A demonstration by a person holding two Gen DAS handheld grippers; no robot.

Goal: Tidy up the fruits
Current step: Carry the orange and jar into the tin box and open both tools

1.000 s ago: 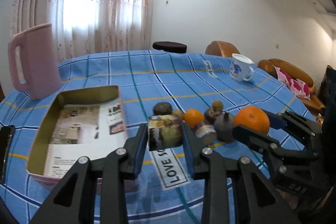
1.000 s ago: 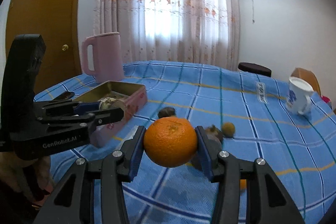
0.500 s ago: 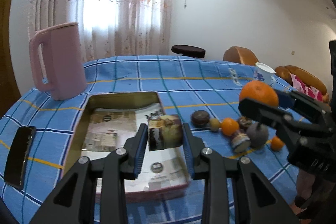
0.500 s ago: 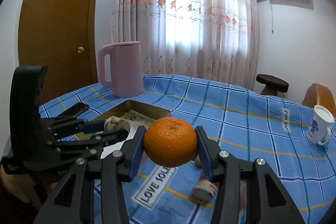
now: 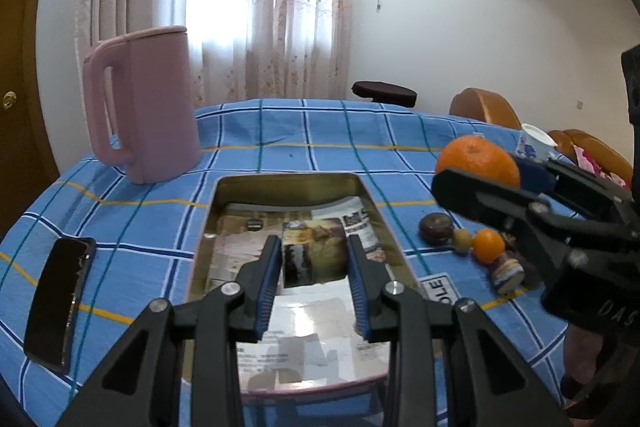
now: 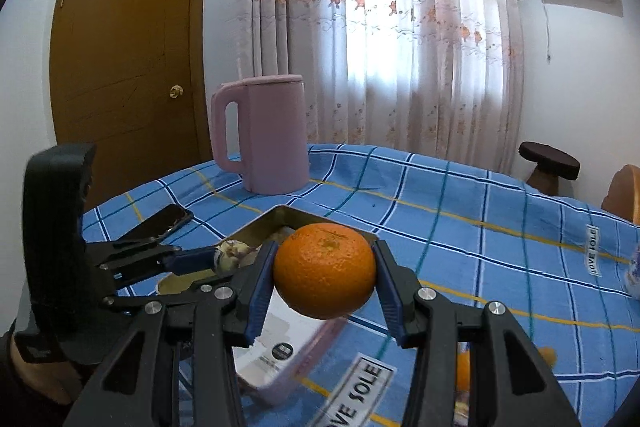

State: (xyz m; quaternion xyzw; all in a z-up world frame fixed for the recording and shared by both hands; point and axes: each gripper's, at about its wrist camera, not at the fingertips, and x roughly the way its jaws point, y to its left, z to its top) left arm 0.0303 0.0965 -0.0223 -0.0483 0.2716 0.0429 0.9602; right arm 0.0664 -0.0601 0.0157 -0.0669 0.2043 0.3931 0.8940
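My left gripper [image 5: 314,263] is shut on a brown-and-yellow cut fruit piece [image 5: 314,253] and holds it over the open metal tin [image 5: 288,183], whose floor is lined with printed paper. My right gripper [image 6: 324,277] is shut on a large orange [image 6: 325,275] and holds it above the tin's right edge [image 6: 320,217]; the orange also shows in the left wrist view [image 5: 478,161]. Loose fruits lie on the cloth right of the tin: a dark round one [image 5: 436,227], a small olive one [image 5: 462,239], a small orange [image 5: 488,245].
A pink jug [image 5: 148,107] stands at the back left of the blue checked tablecloth. A black phone [image 5: 60,301] lies left of the tin. A white and blue cup [image 5: 534,143] stands at the far right. Chairs and a stool stand behind the table.
Both grippers have moved left with their loads. The left one now hangs over the tin; the right one has come up beside the tin.
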